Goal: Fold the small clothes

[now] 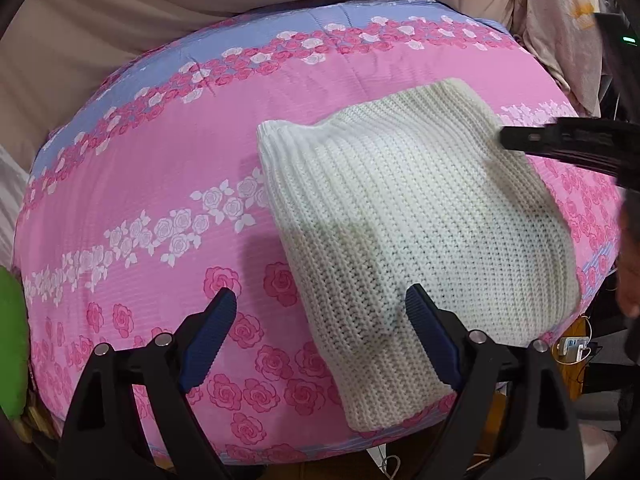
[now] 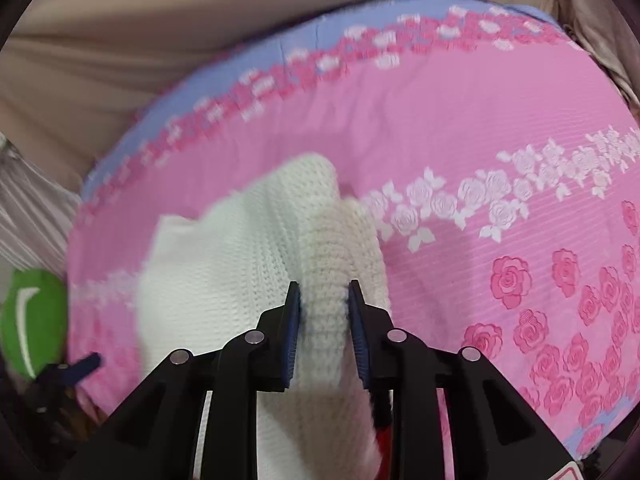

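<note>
Green, at far left: a plush-looking cushion (image 1: 12, 320) off the edge of the bed, clear of the work. Pink rose-print quilt (image 1: 160, 184) next, spread over the bed, lilac band along the far side, beige bedding (image 1: 100, 40) behind.

Left hand-held gripper (image 1: 320, 320) hovering over the quilt's near part, jaws wide, nothing between them, one finger above the near corner of the cream knitted sweater (image 1: 400, 216). Sweater lying right of centre, already doubled into a rough rectangle, ribbed hem toward the middle of the quilt.

Right hand-held gripper (image 2: 324, 312) at the sweater's right side, jaws narrow, a thick roll of knit between the pads; pinching or merely brushing it, cannot tell.

Step in hand, by the look of it: finishing a fold and letting the edge go. Next move likely calls for freeing the right pads cleanly without dragging the layer, then pressing flat or taking the near corner with the left.

Beyond the right edge: floral fabric (image 1: 560, 20), cables and clutter (image 1: 572, 352) below, none obstructing.
</note>
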`<act>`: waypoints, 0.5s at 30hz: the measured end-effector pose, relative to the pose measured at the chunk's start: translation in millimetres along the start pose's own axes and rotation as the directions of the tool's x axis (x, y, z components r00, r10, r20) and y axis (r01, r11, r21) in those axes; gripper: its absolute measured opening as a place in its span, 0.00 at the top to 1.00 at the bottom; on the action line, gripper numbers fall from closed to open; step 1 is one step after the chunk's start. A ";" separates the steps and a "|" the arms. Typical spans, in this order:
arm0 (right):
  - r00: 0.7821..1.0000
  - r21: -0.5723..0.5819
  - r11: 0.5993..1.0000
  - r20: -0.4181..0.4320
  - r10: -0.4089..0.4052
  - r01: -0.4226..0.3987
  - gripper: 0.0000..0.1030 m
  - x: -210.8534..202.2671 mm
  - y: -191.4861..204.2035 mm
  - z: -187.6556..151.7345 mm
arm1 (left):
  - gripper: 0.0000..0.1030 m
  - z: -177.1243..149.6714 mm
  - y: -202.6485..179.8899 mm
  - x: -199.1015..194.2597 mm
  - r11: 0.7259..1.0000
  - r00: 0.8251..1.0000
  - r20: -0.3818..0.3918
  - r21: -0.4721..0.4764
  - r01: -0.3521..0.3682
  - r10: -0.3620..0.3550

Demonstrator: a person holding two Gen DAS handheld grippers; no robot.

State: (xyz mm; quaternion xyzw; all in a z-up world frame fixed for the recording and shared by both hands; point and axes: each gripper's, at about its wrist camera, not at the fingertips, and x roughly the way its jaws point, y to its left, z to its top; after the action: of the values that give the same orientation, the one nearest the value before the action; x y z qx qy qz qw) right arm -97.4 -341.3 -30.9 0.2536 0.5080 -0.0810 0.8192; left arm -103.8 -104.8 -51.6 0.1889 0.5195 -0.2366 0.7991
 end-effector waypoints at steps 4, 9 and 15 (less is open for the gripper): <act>1.000 -0.020 1.000 -0.004 0.005 -0.005 0.52 -35.8 -3.3 -34.1 | 0.18 -1.3 3.0 -0.4 1.000 1.000 -0.001 -0.009 -0.006 0.006; 0.984 0.060 0.993 -0.138 0.113 -0.105 0.52 -32.8 -22.9 -101.2 | 0.18 -14.2 2.8 -11.0 0.990 0.990 -0.055 0.035 0.133 -0.131; 0.981 0.108 0.987 -0.137 0.136 -0.121 0.92 -12.5 -22.8 -111.7 | 0.19 -62.9 -21.7 -5.6 0.945 0.987 -0.140 0.305 0.121 -0.081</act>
State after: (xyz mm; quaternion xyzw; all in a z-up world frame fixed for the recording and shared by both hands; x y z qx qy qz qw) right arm -200.5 -306.7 -67.3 0.3316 0.5438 -0.0345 0.7702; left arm -164.8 -87.0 -72.2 0.3006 0.5337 -0.3440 0.7117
